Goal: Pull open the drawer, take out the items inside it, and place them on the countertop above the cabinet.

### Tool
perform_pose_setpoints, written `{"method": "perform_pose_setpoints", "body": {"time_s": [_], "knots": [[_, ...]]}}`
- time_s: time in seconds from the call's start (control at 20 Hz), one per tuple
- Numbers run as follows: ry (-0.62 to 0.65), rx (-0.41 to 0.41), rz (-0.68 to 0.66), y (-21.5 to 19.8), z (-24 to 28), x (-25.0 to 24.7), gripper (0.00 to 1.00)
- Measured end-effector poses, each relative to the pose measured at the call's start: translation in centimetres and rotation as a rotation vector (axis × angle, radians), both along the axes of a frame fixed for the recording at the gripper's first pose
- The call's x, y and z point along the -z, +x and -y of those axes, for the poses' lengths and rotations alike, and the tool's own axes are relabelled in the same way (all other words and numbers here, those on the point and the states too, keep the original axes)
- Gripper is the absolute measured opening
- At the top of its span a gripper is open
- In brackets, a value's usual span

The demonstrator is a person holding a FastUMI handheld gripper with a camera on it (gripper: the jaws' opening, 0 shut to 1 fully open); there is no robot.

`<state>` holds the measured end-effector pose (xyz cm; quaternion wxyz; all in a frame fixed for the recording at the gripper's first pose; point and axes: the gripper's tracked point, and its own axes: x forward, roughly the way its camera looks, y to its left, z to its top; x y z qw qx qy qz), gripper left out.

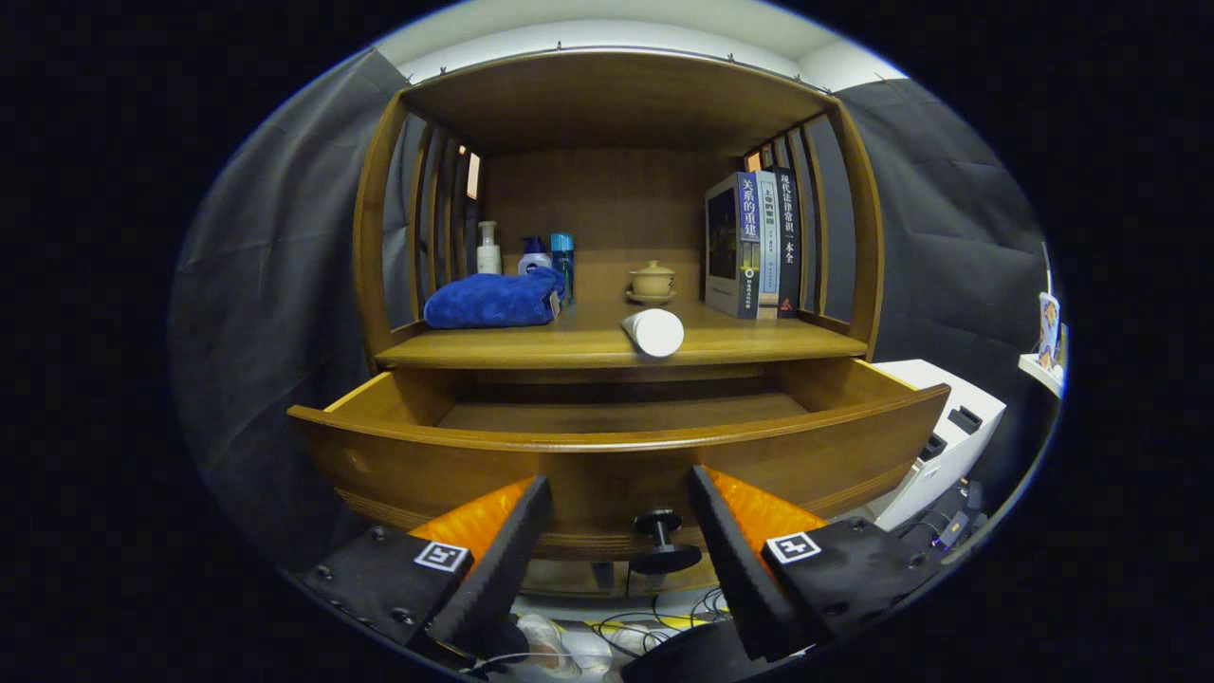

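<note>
Drawer out, one item up top

Drawer stands pulled well open just ahead of our fingers, its dark knob sitting in the gap between them, nearer the right finger and untouched. Gripper is spread wide, holding nothing. We see the drawer's floor bare as far as it shows; the front wall hides the near strip, so we cannot rule out something lying low there.

Beyond the drawer, on the countertop, a white cylinder lies on its side near the front lip. We judge this the item taken out. Further back: blue towel, bottles, lidded cup, books.

Our reading: opening done, transfer likely done. Left, if anything: check the hidden near strip of the drawer
</note>
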<state>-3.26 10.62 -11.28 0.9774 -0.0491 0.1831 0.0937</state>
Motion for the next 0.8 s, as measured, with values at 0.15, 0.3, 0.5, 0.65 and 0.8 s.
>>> {"method": "perform_pose_setpoints", "body": {"time_s": [0.15,0.3,0.5,0.65,0.8], "knots": [[-0.011,-0.006,0.01,1.0,-0.3,0.1,0.98],[-0.019,-0.005,0.011,2.2,-0.5,0.1,0.98],[-0.018,-0.008,0.015,2.8,-0.7,0.0,0.98],[-0.017,-0.007,0.009,3.5,-0.8,0.1,0.98],[-0.014,-0.007,0.007,4.8,-1.1,0.2,0.98]]}}
